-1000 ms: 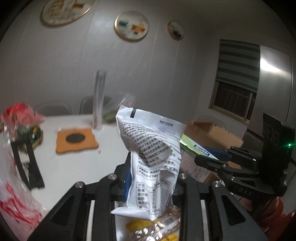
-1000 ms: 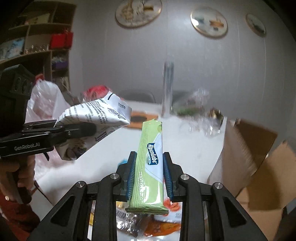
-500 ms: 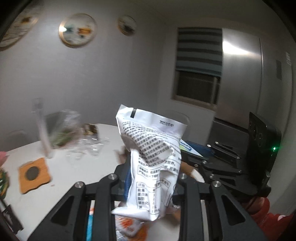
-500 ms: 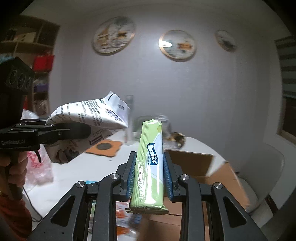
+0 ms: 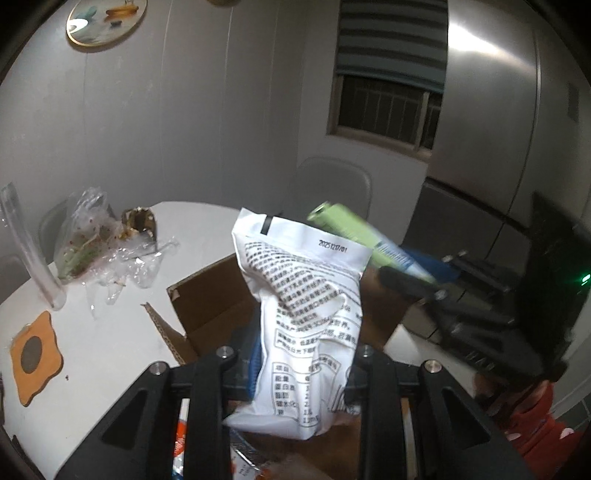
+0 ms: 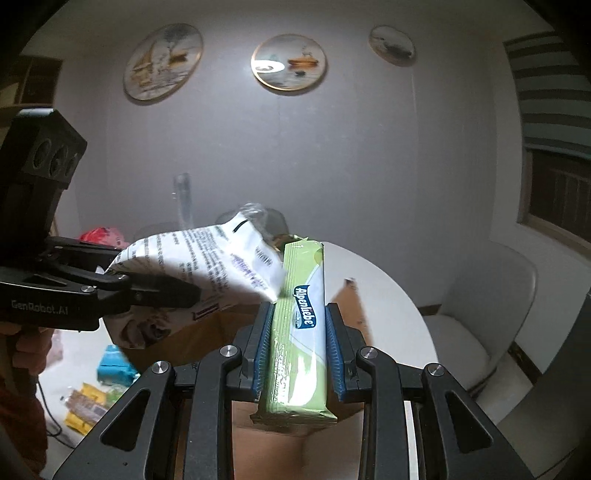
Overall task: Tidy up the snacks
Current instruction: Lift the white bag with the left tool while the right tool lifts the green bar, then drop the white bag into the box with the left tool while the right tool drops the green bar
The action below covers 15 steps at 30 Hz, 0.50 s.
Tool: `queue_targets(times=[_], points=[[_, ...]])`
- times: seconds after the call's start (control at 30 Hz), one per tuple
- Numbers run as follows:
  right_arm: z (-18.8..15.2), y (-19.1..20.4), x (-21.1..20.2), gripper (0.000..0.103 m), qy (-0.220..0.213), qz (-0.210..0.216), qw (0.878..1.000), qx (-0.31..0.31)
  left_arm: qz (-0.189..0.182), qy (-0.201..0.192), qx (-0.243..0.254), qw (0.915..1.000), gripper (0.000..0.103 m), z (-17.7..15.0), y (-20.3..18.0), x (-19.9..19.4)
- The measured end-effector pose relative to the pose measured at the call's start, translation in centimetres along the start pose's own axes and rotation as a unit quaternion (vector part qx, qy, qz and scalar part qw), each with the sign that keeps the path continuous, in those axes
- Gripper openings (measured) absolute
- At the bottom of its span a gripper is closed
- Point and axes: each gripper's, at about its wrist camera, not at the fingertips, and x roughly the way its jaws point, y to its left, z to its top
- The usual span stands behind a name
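My left gripper (image 5: 303, 373) is clamped on one crumpled white foil snack pouch printed with black text (image 5: 306, 314), held above the open brown cardboard box (image 5: 207, 306). My right gripper (image 6: 299, 350) pinches one long green Alpenliebe candy pack (image 6: 301, 325) just beside it, also over the box. The two packs nearly touch; they could knock together and slip, or land outside the box on the white round table (image 5: 103, 332). Two grippers, two snacks, one box.

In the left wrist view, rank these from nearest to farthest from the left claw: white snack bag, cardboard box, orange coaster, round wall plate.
1. White snack bag: clamped in the left claw.
2. Cardboard box: just beyond and below.
3. Orange coaster: left, on the table.
4. Round wall plate: far wall, upper left.
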Motion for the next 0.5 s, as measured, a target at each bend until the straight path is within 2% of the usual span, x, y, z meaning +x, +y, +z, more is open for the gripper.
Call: queue_targets(times=[0.1, 0.3, 0.5], points=[[0.4, -1.0, 0.3, 0.023, -0.004, -0.001, 1.000, 0.006, 0.002, 0.022, -0.001, 0.9998, 0.026, 0.1, 0.6, 1.7], [1.8, -0.7, 1.7, 0.023, 0.012, 0.062, 0.998, -0.001, 0.003, 0.067, 0.003, 0.9977, 0.027, -0.4, 0.8, 4.4], [1.9, -0.5, 5.2, 0.023, 0.097, 0.122, 0.988, -0.005, 0.031, 0.086, 0.041, 0.9949, 0.030, -0.9, -0.1, 5.4]])
